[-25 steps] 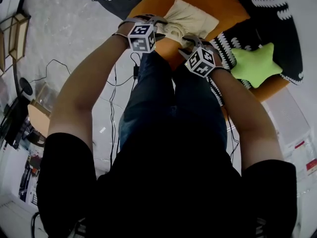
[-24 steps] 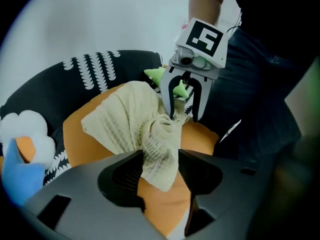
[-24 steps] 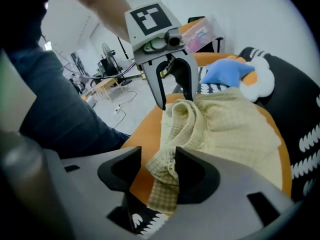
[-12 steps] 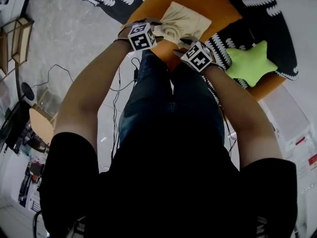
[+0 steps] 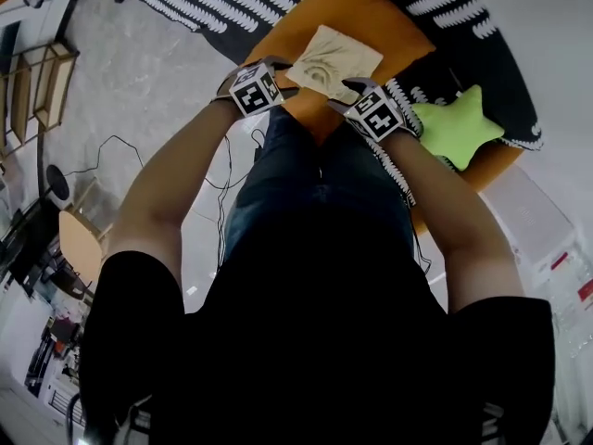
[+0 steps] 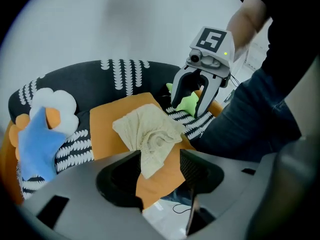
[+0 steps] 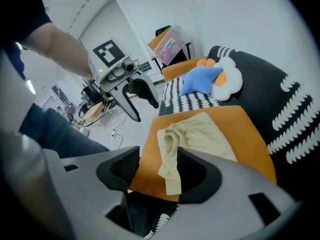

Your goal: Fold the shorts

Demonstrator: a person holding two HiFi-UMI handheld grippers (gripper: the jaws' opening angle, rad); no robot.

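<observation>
The cream shorts [image 5: 332, 58] lie bunched and partly folded on the orange mat [image 5: 371, 17]. Both grippers hang above their near edge, apart from the cloth. My left gripper [image 5: 281, 70] is open; its jaws have just been opening. In the left gripper view the shorts [image 6: 150, 131] show below and beyond the left gripper [image 6: 160, 171], with nothing pinched. My right gripper [image 5: 357, 89] is also open, its jaws likewise just opened. The shorts [image 7: 192, 136] trail a waistband strip under the right gripper [image 7: 157, 171], untouched. Each gripper view shows the other gripper: the right gripper [image 6: 196, 104] and the left gripper [image 7: 142, 104].
A green star cushion [image 5: 457, 123] lies right of the mat. A blue star cushion [image 6: 35, 144] and a white flower cushion [image 6: 52, 100] sit on the black-and-white rug [image 5: 482, 26]. The person's jeans [image 5: 320, 202] are just below the grippers. Cables [image 5: 111, 146] cross the floor at left.
Both grippers have risen off the shorts with their jaws apart, leaving the cloth lying on the orange mat. The marker cubes have rolled slightly.
</observation>
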